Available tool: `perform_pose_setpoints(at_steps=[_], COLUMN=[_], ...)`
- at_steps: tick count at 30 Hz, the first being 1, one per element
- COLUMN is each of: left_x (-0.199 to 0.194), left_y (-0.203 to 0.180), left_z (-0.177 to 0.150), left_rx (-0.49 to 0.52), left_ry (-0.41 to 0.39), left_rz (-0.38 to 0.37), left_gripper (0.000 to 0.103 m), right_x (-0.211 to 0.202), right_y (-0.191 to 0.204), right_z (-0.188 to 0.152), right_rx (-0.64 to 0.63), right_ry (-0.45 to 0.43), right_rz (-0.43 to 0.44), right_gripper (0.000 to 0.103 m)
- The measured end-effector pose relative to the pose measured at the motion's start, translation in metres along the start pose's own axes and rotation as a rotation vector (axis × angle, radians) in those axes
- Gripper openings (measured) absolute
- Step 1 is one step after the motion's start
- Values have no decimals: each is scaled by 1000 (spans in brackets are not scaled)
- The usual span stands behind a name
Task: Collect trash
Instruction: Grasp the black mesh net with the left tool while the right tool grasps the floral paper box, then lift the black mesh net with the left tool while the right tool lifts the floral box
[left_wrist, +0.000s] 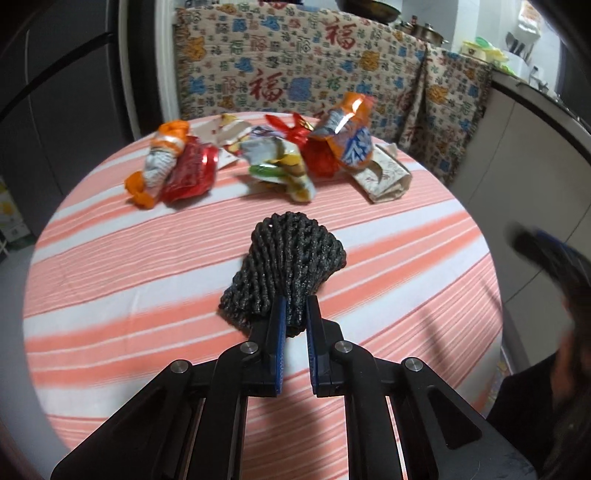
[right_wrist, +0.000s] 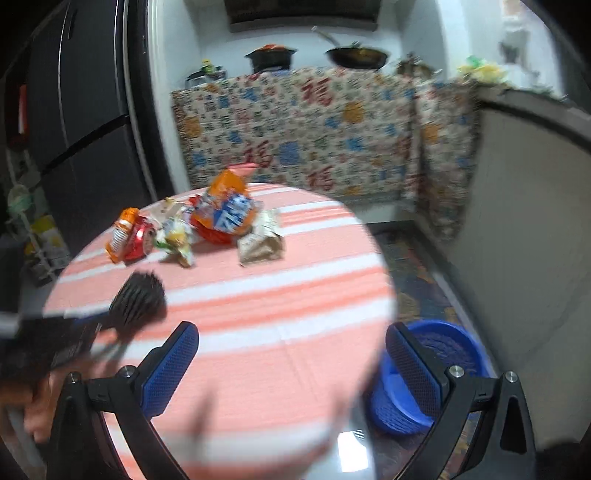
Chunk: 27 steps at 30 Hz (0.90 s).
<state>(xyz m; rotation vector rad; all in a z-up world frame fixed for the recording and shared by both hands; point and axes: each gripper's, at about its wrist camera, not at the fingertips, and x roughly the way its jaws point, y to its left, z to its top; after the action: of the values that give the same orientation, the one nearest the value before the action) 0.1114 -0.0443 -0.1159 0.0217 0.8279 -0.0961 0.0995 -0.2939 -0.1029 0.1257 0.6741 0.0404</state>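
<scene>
My left gripper (left_wrist: 295, 306) is shut on a black foam net sleeve (left_wrist: 284, 262) and holds it above the round table with the pink-and-white striped cloth (left_wrist: 110, 295). The sleeve also shows blurred in the right wrist view (right_wrist: 138, 299). My right gripper (right_wrist: 291, 339) is open and empty over the table's near right edge. Several crumpled wrappers lie at the far side: an orange-and-red one (left_wrist: 173, 166), a white-green one (left_wrist: 277, 162), an orange-blue bag (left_wrist: 343, 136) and a brown paper bag (left_wrist: 384, 173). A blue bin (right_wrist: 424, 376) stands on the floor right of the table.
A patterned cloth hangs over a counter (left_wrist: 295, 62) behind the table, with pots on top. A dark fridge (right_wrist: 74, 129) stands at the left. A white cabinet side (right_wrist: 524, 221) is at the right. My right gripper shows blurred at the right edge of the left wrist view (left_wrist: 546, 258).
</scene>
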Motion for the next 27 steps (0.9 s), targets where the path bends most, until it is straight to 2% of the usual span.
perform_pose_setpoints(at_steps=[3,4,5,7,10,13,14,15,18,21,27], left_x=[3,4,5,9,10,12,14,15,13,7,1], left_y=[3,4,5,7,10,12,13,13,14,16,10], left_z=[-1,-3,-4,-6,-11,-13,-14,-15,-19,-21,-24], left_rx=[13,19,24,32,41,32,29,27,31,34,92], left_ry=[-2,-1,1,11,20,12,12,15,14,5,15], left_rz=[12,8,5,14,10,16,17,14,13,8,-74], left_gripper=[13,23,38,55,58,66,66,66,68,74,87], right_x=[57,79,103,135,170,188,192,192,178,154,92], right_y=[10,14,17,20,23,31,33,36,42,41,51], right_z=[34,45,56,69,81,86,85,84,79,65,19], right_rx=[38,52,64,107,126,88,81,89,77,77,-54], right_ry=[66,101,141,189,223,242,257,264,291,355,407], right_rz=[89,110,132,154,116,104,122,166,163,161,198], right_gripper=[103,102,99,95,87,64,46,41,41,41,41])
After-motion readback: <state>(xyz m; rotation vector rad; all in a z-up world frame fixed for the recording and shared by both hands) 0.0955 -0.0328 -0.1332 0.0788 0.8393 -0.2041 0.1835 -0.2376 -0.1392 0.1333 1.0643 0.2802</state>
